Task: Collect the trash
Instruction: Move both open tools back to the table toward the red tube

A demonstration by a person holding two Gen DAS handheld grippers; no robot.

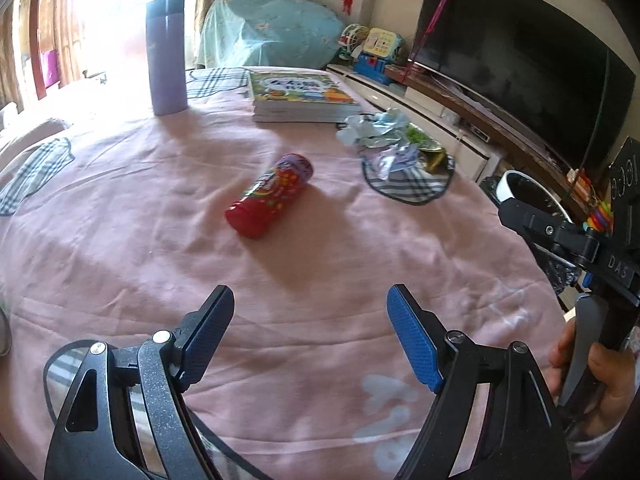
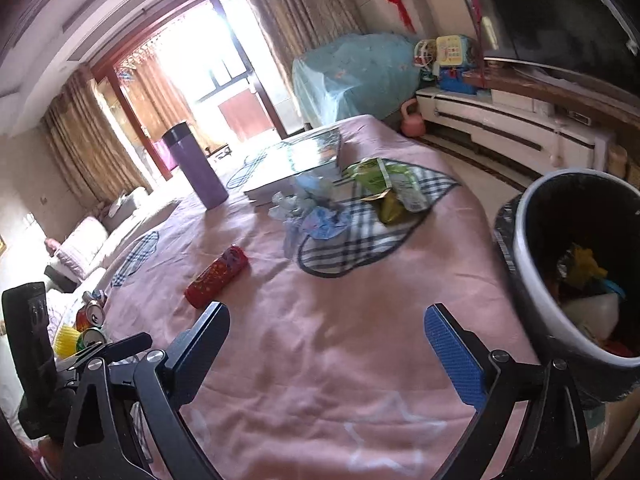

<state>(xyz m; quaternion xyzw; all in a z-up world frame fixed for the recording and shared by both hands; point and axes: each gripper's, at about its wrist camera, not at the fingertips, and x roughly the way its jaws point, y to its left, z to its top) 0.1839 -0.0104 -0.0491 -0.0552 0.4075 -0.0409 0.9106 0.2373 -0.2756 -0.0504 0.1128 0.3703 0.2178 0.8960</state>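
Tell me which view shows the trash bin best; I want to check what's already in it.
The right wrist view: the trash bin stands beside the table with its mouth facing the camera, showing yellow, white and red scraps inside. In the left wrist view only part of its white rim shows behind the right gripper's body.

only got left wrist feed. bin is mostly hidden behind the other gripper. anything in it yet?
Observer: Yes. In the right wrist view the white-rimmed, black-lined trash bin already holds wrappers, yellow and white ones among them.
Operator: right gripper holding anything?
Observer: No. The right gripper is open, with only the pink tablecloth between its fingers.
Operator: more trash beyond the crumpled pile?
Observer: A green snack bag lies on the plaid heart patch, beside the crumpled pale blue wrappers.
Operator: anything off the table's left edge?
Observer: Two drink cans and something yellow and ribbed sit past that edge; whether they are trash I cannot tell.
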